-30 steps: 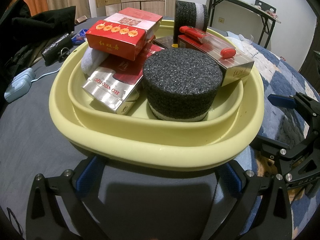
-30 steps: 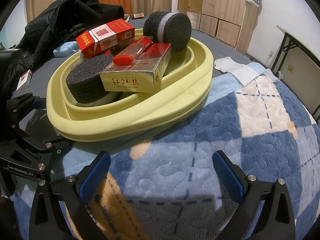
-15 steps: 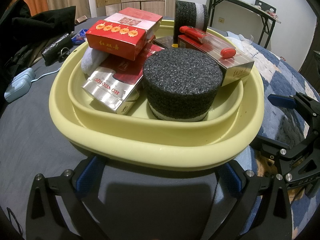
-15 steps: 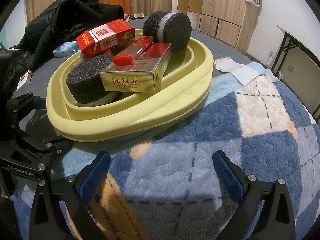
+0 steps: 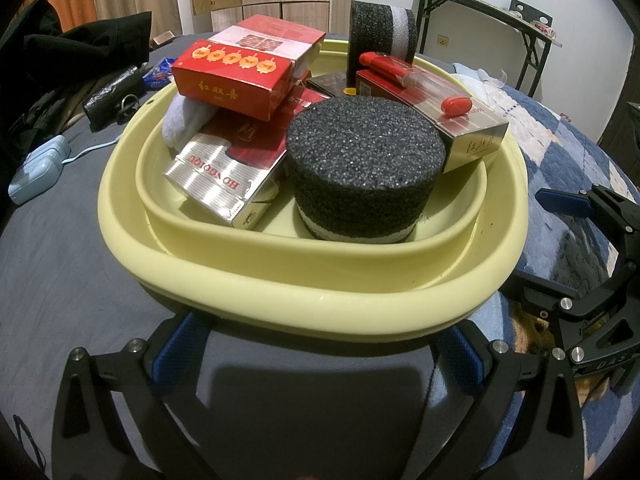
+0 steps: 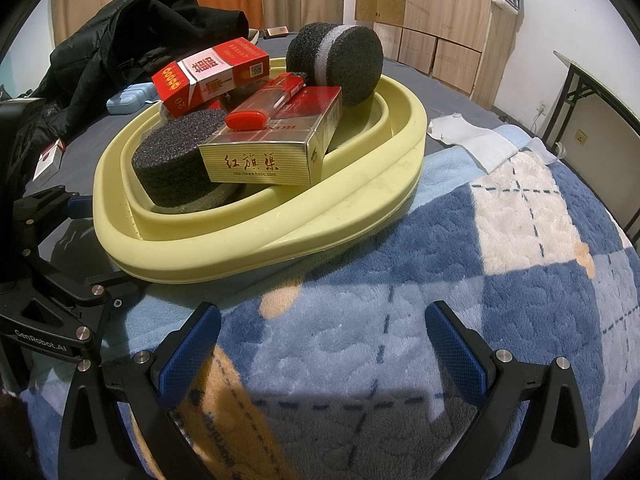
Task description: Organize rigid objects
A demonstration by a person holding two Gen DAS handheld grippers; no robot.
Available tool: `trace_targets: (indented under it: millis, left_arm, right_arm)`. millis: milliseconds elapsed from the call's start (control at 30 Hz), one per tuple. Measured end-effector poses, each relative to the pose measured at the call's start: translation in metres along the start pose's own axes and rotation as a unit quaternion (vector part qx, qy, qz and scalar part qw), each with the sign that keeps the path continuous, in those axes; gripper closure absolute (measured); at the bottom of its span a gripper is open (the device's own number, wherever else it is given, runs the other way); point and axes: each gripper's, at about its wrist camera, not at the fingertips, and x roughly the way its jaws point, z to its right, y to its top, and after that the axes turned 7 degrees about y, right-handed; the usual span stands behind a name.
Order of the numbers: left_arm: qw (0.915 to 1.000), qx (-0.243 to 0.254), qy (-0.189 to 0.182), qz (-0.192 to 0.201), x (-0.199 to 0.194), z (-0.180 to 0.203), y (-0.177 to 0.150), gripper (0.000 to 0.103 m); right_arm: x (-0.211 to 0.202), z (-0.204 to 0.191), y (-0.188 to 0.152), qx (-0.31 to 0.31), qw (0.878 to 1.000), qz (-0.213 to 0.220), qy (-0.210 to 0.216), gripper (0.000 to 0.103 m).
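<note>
The yellow basin point(image 5: 304, 300) sits just ahead of the wide-open left gripper point(image 5: 316, 350) and beside the equally spread right gripper point(image 6: 322, 344) — piled with red boxes point(image 5: 236, 70) and black foam discs point(image 5: 364, 172).

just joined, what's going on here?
A person holds two handheld grippers, both open and empty. The left gripper sits at the near rim of the pale yellow plastic basin; the right gripper hovers over the blue checked fleece blanket beside it. The basin already holds red cigarette boxes, two black foam cylinders and a red lighter lying on a gold-sided box. Nothing is gripped.
</note>
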Motion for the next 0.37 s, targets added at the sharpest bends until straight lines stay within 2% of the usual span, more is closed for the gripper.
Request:
trace_targets:
  millis: [367]
  left_arm:
    - [1.0000, -0.001, -0.002, 0.001, -0.0003, -0.0003, -0.0002, 0.000]
  right_arm:
    - [0.0000, -0.0001, 0.0000, 0.000, 1.000, 0.000, 0.000, 0.000]
